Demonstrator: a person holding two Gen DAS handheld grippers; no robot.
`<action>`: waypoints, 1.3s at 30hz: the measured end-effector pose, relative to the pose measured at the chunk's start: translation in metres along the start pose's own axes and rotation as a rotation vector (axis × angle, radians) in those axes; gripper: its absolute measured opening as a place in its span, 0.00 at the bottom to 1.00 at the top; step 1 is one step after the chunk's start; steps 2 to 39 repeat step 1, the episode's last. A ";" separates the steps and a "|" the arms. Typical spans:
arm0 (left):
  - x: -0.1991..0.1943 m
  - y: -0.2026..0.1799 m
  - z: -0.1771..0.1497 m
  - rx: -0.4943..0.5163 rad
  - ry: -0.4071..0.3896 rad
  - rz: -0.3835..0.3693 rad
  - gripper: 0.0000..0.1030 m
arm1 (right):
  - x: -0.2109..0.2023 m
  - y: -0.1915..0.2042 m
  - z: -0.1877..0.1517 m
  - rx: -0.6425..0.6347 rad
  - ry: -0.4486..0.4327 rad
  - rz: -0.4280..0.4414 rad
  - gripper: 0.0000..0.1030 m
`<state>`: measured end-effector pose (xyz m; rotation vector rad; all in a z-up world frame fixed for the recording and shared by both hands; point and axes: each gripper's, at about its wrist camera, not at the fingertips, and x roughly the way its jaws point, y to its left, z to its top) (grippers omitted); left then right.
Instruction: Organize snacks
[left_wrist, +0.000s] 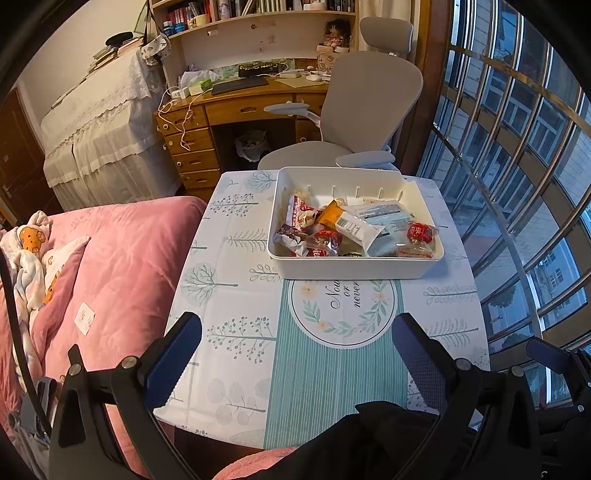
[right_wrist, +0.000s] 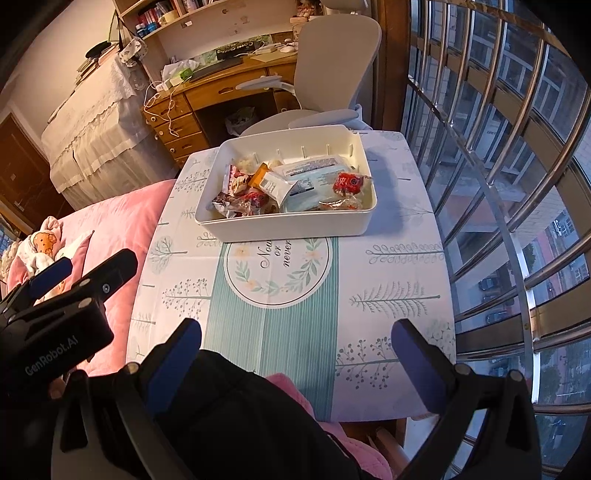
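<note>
Left wrist view: chair behind snack-filled bin.

A white bin sits on a tree-patterned white and teal-striped tablecloth beside pink bedding.

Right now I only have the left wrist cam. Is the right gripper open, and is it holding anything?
Observer: The right gripper is open, with nothing between its fingers. It points toward the white bin.
Operator: Where does my left gripper sit relative to the table?
Observer: The right wrist view shows the left gripper left of the table's edge, with the pink bedding behind it.
Operator: Any loose snacks at the near right corner? My finger blocks it.
Observer: None. That corner of the tablecloth shows only its tree print.
</note>
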<state>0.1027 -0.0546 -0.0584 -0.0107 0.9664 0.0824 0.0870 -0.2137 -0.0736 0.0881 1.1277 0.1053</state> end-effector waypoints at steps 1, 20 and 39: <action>0.000 -0.001 -0.001 -0.001 0.001 0.003 0.99 | 0.000 -0.002 0.000 -0.002 0.002 0.002 1.00; 0.000 -0.001 -0.001 -0.001 0.001 0.003 0.99 | 0.000 -0.002 0.000 -0.002 0.002 0.002 1.00; 0.000 -0.001 -0.001 -0.001 0.001 0.003 0.99 | 0.000 -0.002 0.000 -0.002 0.002 0.002 1.00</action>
